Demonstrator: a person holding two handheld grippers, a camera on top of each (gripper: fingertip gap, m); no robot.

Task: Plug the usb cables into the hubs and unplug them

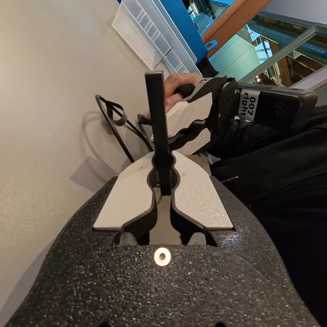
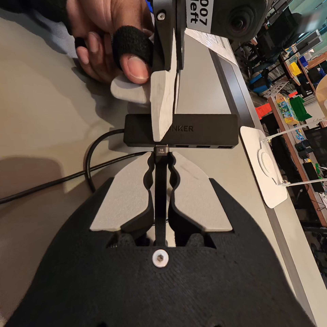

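A black USB hub (image 2: 198,131) is held above the beige table (image 2: 44,106). My left gripper (image 2: 163,138) comes from above and is shut across the hub. In the left wrist view the hub (image 1: 157,115) stands edge-on between my shut left gripper (image 1: 162,156). My right gripper (image 2: 161,155) is shut on a grey USB plug (image 2: 161,151). The plug's tip sits in the hub port nearest the hub's own cable (image 2: 104,136), with a thin strip of metal showing. The plug's flat black cable (image 2: 160,203) runs back between my fingers. The right gripper (image 1: 175,137) also shows behind the hub.
Three free ports (image 2: 203,146) line the hub's near side. A white pad with a clear acrylic bracket (image 2: 261,168) lies by the table's right edge (image 2: 256,141). A clear plastic tray (image 1: 154,40) lies at the far side. A black cable with a strap loop (image 1: 116,115) trails on the table. Less than 4 cm separates the two grippers' tips.
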